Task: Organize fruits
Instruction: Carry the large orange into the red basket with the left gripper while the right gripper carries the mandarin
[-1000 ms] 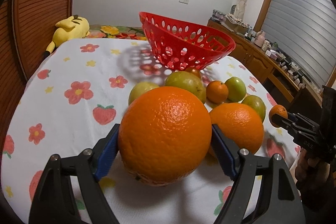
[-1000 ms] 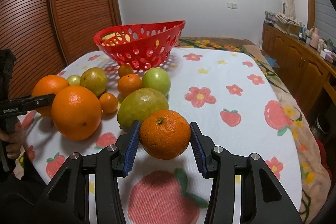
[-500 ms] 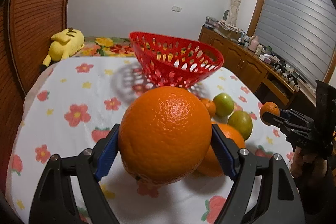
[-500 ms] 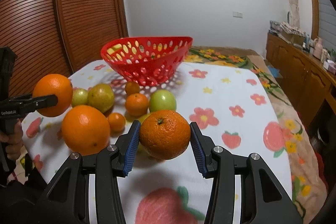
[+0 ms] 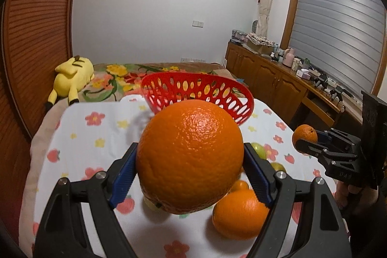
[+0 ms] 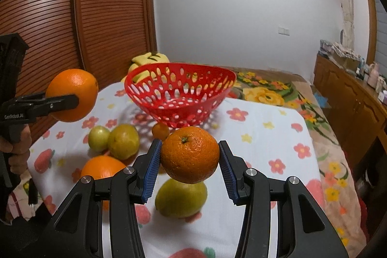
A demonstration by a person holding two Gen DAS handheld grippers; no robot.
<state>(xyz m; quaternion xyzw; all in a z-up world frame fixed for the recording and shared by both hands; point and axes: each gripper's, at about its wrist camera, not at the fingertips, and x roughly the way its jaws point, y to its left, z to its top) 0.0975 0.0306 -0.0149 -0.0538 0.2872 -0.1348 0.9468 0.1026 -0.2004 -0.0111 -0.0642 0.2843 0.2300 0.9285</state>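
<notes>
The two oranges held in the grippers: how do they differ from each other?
The large orange in the left gripper is clearly bigger than the small orange in the right gripper. The small orange shows its green stem end on top; the large orange shows its dimple underneath. Both are lifted above the tablecloth, short of the red basket.

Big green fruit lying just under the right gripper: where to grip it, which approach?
Take the big green fruit across its short axis, at the widest middle. It lies on its side, long axis running left-right in the right wrist view, so come from above with the jaws front and back. Both sides look clear; the large loose orange sits apart to the left.
</notes>
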